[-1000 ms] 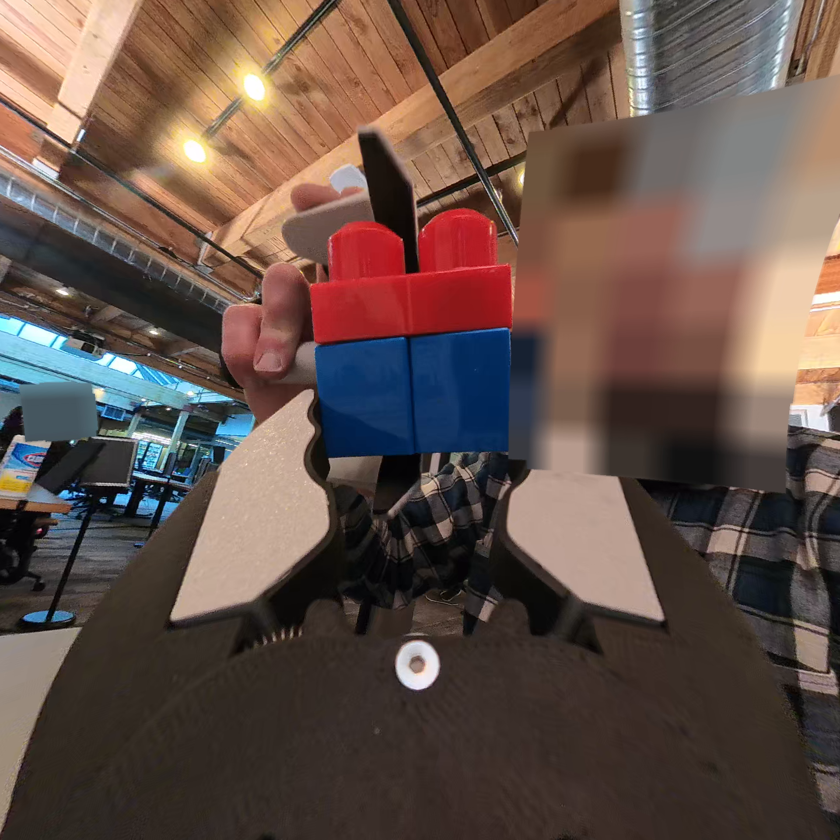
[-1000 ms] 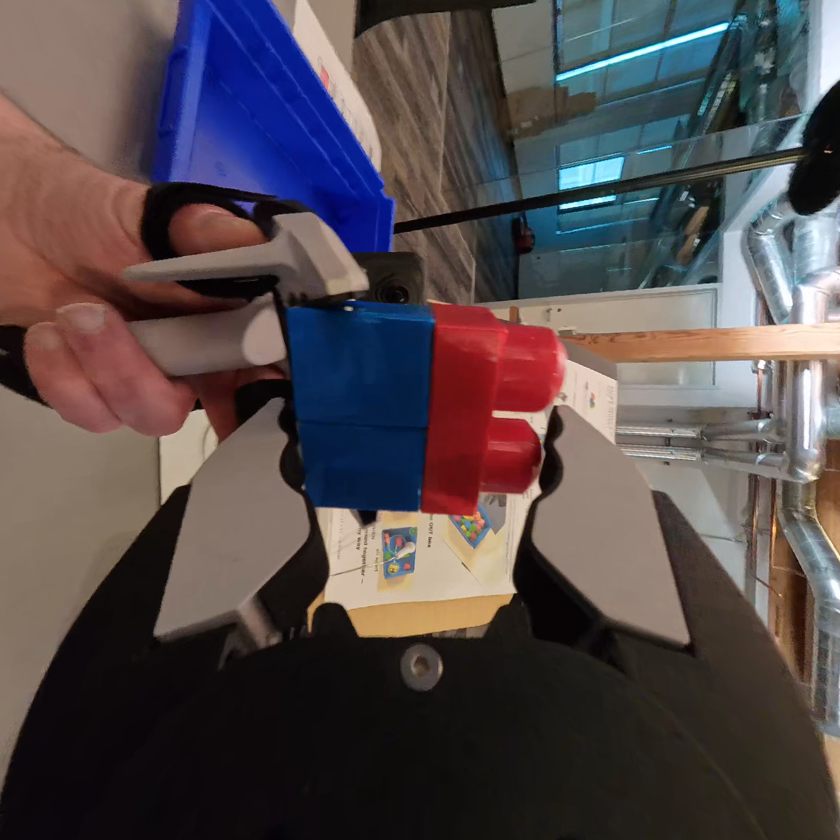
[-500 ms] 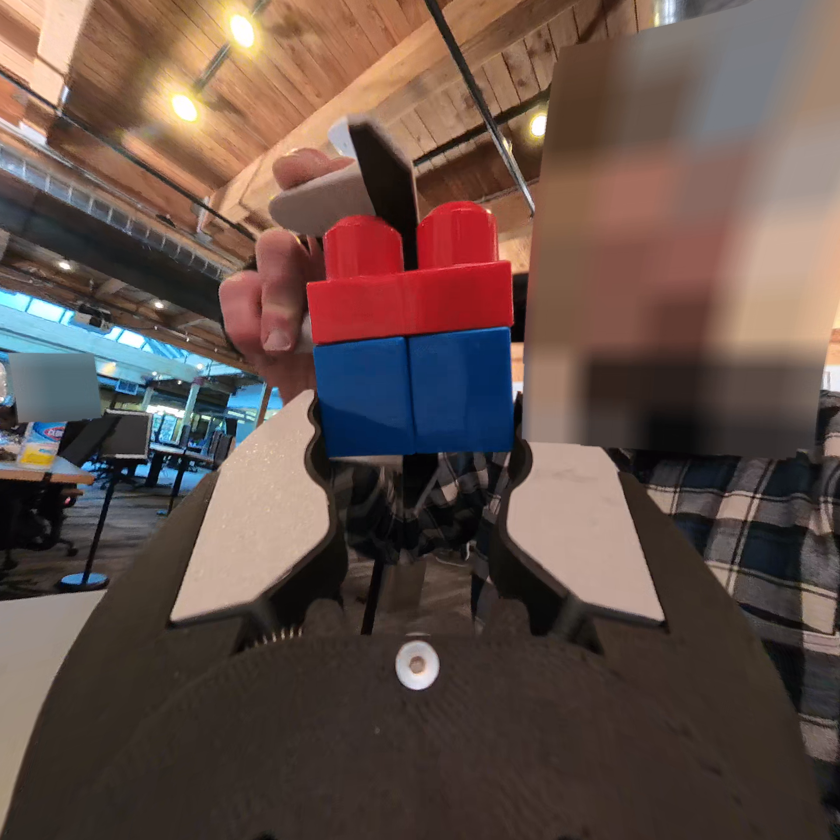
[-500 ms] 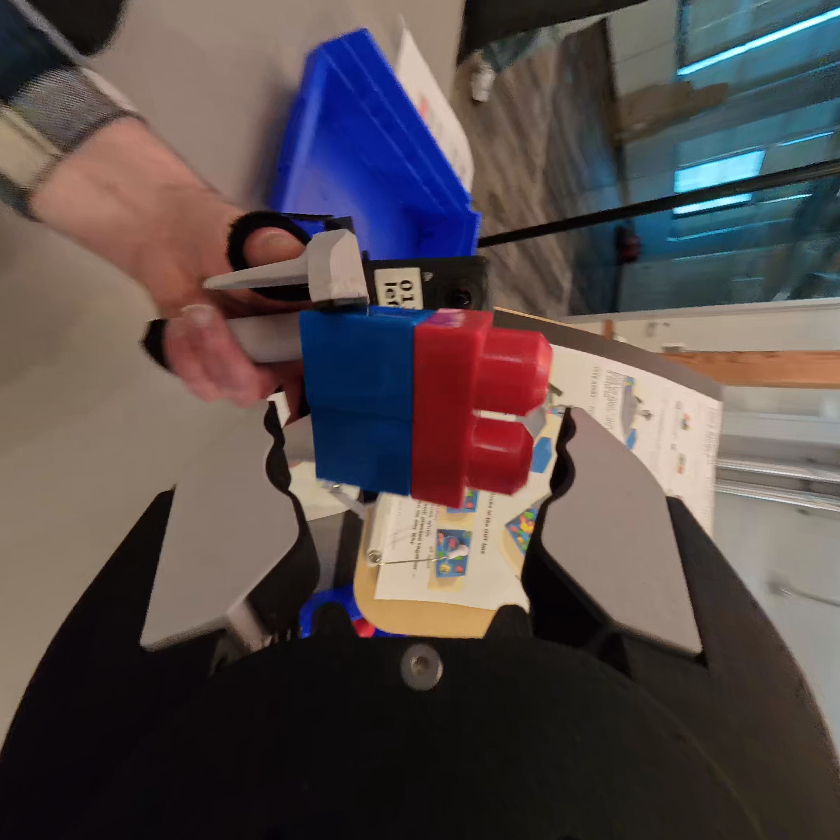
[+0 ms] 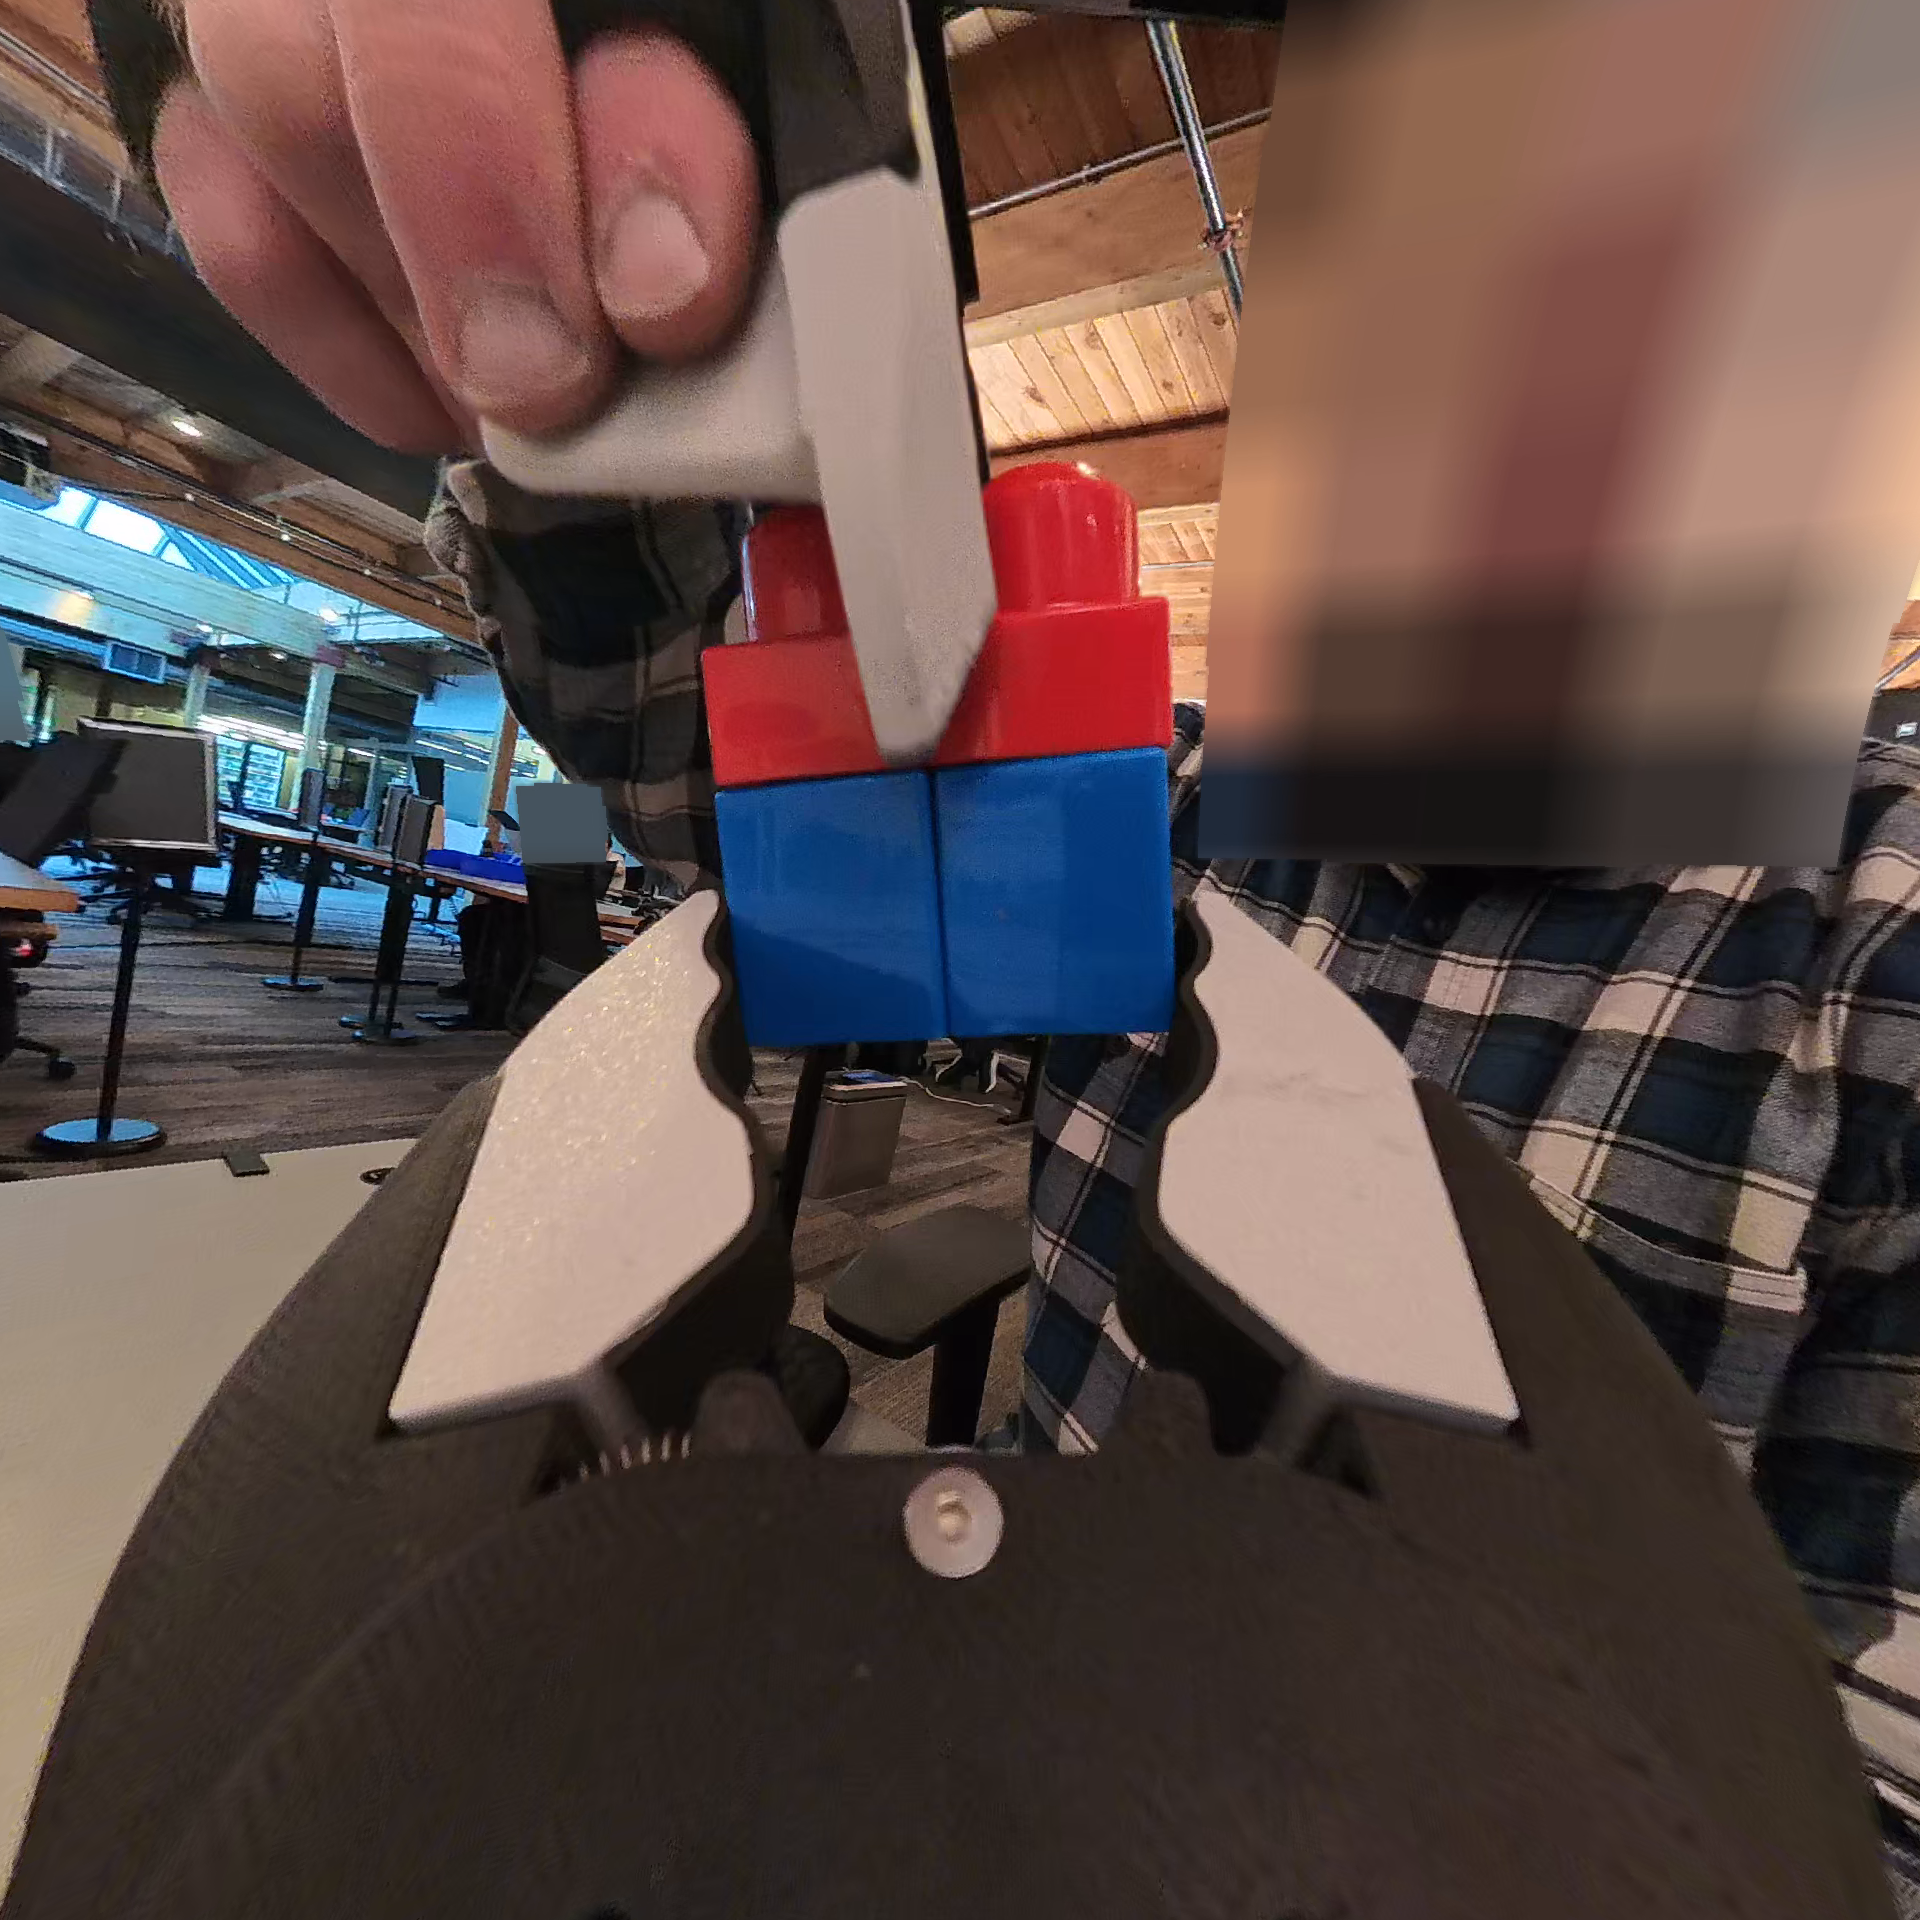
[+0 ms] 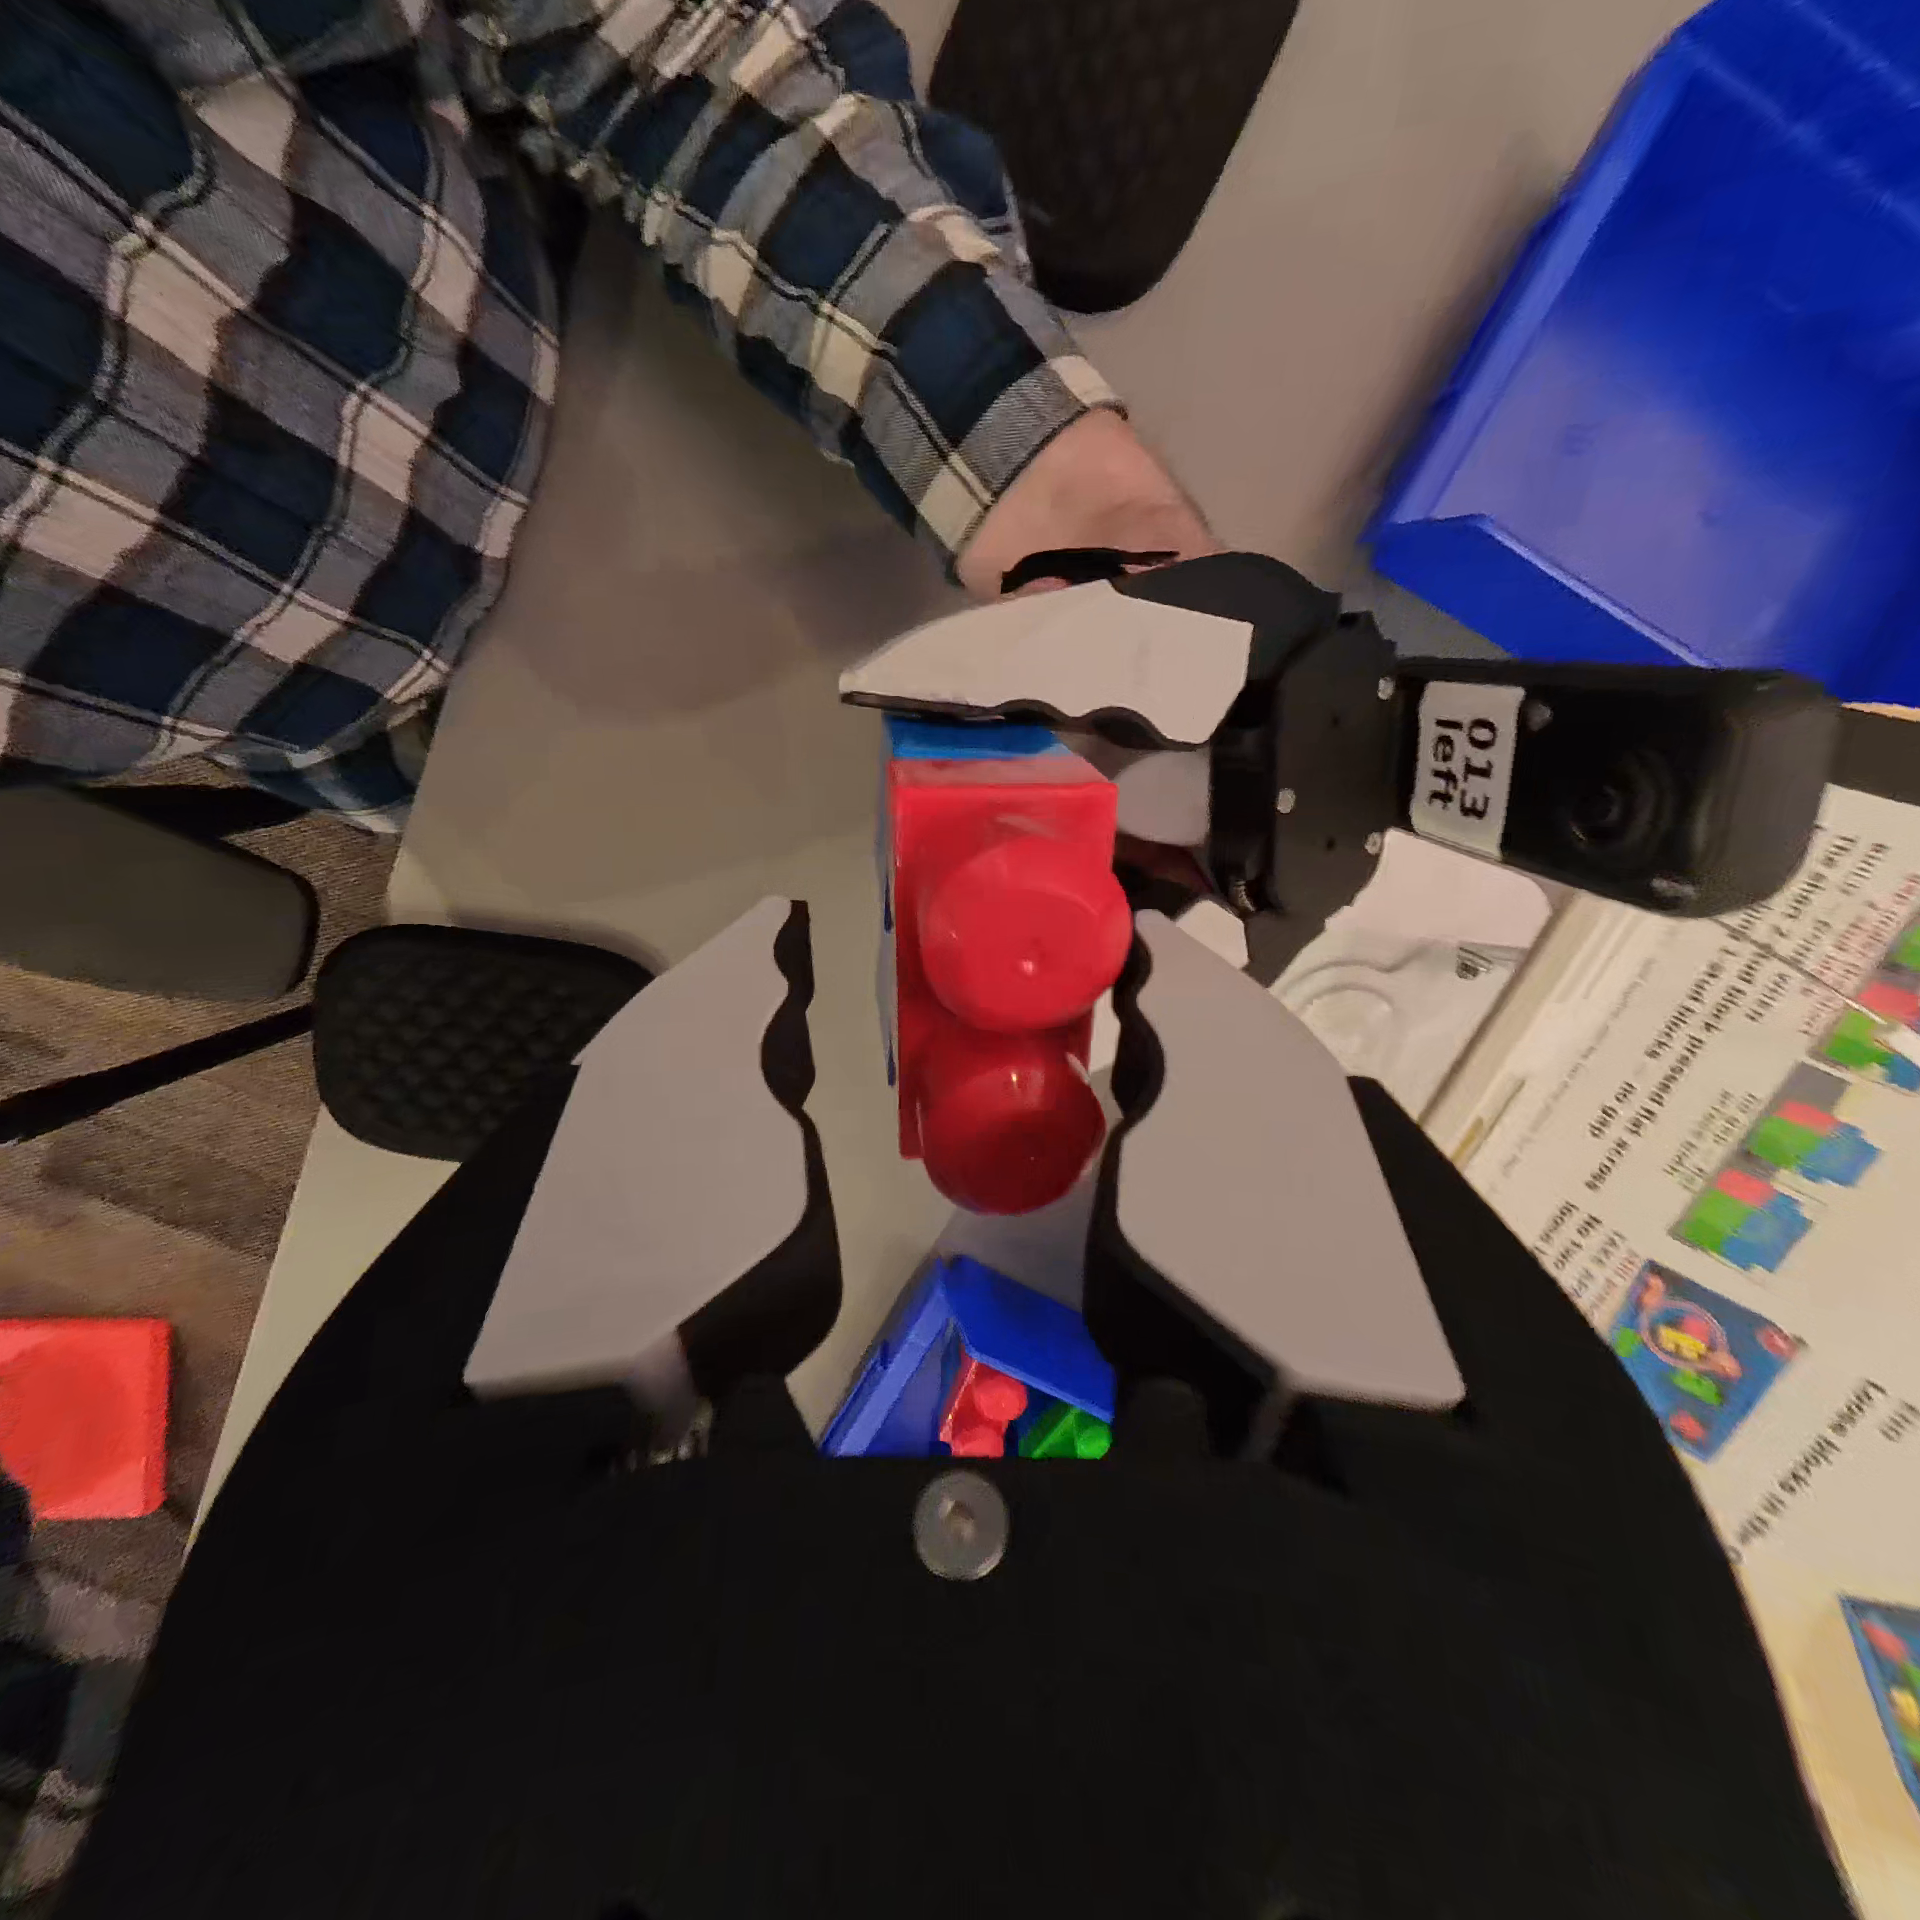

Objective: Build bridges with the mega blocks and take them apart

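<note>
The task's thing is a small stack of two mega blocks held up in the air above the bench (image 6: 665,582): a glossy red block (image 5: 1049,675) with two round studs, pressed onto a blue block (image 5: 945,904) of the same width, whose face shows a fine vertical seam down its middle. The left claw (image 5: 948,956) is clamped on the blue block, its grey fingers (image 5: 623,1101) pressing the block's two side faces near the lower edge. In the right wrist view the stack is seen end-on, the red studs (image 6: 1023,940) pointing toward the camera and only a thin strip of blue showing behind. The right claw (image 6: 961,997) straddles the red block; its right finger lies at the stud, while a gap shows between the left finger and the block, so it stands unclamped. In the left wrist view one of its grey fingers (image 5: 904,499) lies across the red block's face between the studs. On the bench lie a blue bin (image 6: 1704,343), a printed instruction sheet (image 6: 1704,1195) and a small blue tray of blocks (image 6: 987,1371).
</note>
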Demonstrator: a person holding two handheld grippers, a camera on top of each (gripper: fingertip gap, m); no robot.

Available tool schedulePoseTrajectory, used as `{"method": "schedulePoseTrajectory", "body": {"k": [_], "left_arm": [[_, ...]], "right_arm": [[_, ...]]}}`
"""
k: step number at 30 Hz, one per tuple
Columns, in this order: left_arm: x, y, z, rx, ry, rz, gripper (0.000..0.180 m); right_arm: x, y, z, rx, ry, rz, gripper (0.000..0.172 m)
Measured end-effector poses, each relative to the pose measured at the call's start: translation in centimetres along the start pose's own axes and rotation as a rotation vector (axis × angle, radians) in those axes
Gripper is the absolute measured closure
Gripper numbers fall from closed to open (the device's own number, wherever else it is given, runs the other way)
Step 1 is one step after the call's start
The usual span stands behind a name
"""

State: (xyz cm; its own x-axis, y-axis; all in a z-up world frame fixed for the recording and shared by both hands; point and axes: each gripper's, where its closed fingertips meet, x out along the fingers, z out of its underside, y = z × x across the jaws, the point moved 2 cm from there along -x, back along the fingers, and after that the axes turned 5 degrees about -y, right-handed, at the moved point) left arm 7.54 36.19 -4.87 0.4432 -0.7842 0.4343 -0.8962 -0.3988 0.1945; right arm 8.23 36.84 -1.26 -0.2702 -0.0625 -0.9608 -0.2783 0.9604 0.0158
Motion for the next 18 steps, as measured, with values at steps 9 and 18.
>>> {"method": "schedulePoseTrajectory", "body": {"k": [9, 18], "left_arm": [[-0.1, 0.1, -0.6, 0.024, 0.060, 0.003, 0.102], [-3.9, 1.1, -1.7, 0.168, 0.038, -0.181, 0.174]], "right_arm": [[-0.7, 0.4, 0.0, -0.017, 0.022, 0.004, 0.135], [-5.8, -0.9, 11.8, 0.224, -0.150, 0.168, 0.135]]}}
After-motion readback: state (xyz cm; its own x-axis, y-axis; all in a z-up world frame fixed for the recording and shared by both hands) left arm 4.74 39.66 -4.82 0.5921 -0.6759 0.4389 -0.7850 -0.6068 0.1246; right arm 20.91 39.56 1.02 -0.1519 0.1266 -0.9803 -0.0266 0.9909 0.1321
